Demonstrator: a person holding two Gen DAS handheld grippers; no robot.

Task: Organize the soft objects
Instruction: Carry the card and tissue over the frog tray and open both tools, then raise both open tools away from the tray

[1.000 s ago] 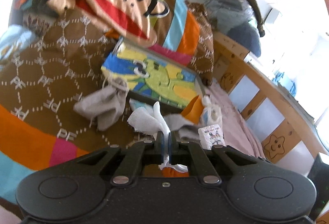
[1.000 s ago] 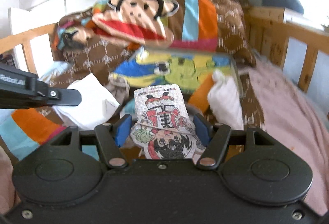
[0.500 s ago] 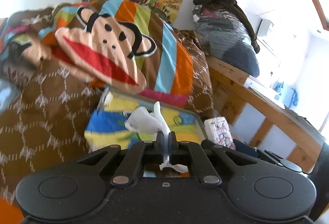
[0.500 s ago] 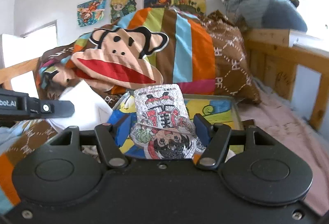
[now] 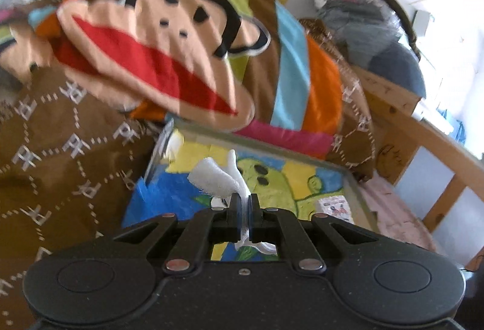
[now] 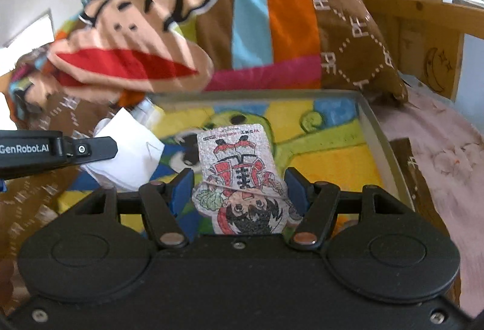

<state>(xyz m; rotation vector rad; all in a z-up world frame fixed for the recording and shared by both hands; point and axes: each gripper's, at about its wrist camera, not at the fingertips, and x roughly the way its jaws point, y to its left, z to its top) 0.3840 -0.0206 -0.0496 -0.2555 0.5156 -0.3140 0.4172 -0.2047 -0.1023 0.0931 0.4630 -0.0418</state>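
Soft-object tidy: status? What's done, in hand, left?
Done: nothing visibly placed; the tray with the cartoon-print bottom shows no items resting in it. In hand: left gripper is shut on a white cloth, right gripper clamps a cartoon-printed packet, both held over the tray. Left: release both into the tray; any other loose items are out of view now.

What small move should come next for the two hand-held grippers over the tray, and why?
Probably lower both a little and release. The left hand-held gripper is shut on a white cloth, the right hand-held gripper grips a cartoon-printed pouch, and both hang above the cartoon-lined tray.
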